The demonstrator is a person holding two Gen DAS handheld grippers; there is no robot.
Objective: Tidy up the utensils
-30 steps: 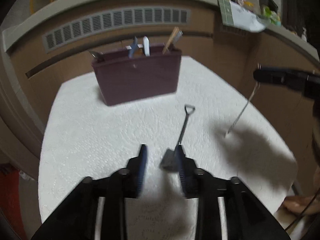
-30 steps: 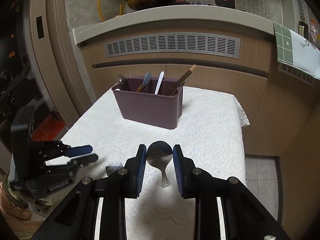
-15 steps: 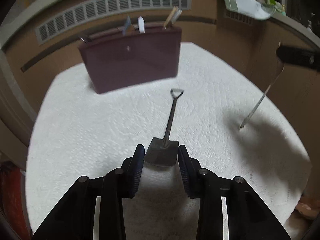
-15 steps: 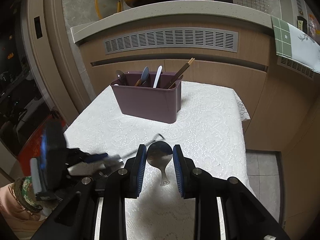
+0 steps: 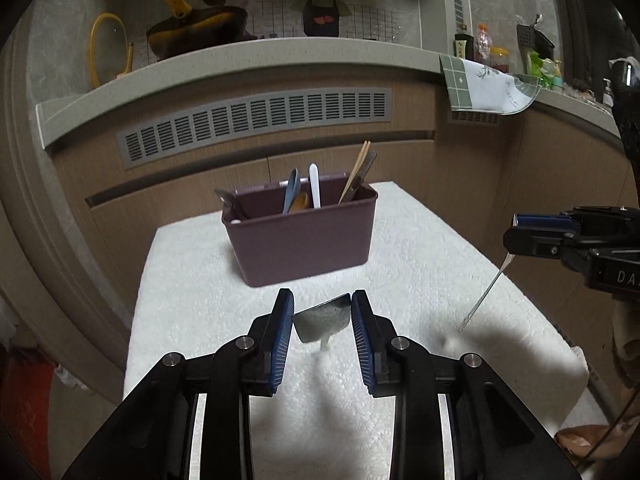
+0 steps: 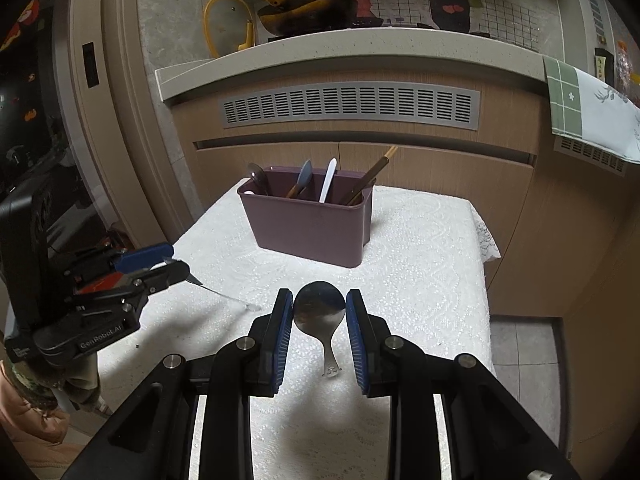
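Observation:
A maroon utensil caddy (image 5: 300,236) stands at the back of the white cloth-covered table (image 5: 420,264) and holds several utensils. It also shows in the right wrist view (image 6: 312,224). My left gripper (image 5: 322,314) is shut on the blade of a small metal shovel-shaped spoon (image 5: 322,320), lifted off the cloth with its handle hanging down. My right gripper (image 6: 319,312) is shut on the bowl of a round metal spoon (image 6: 320,312), handle hanging down. Each gripper shows in the other's view, the right one (image 5: 536,236) and the left one (image 6: 160,268).
A wooden cabinet with a grey vent (image 6: 352,104) stands behind the table under a counter with a pan (image 6: 308,12). A green cloth (image 6: 588,112) hangs at the right. The table's right edge (image 6: 486,280) drops to the tiled floor.
My left gripper closed on the shovel spoon's blade, lifted it off the cloth and tilted up. My right gripper kept holding the round spoon.

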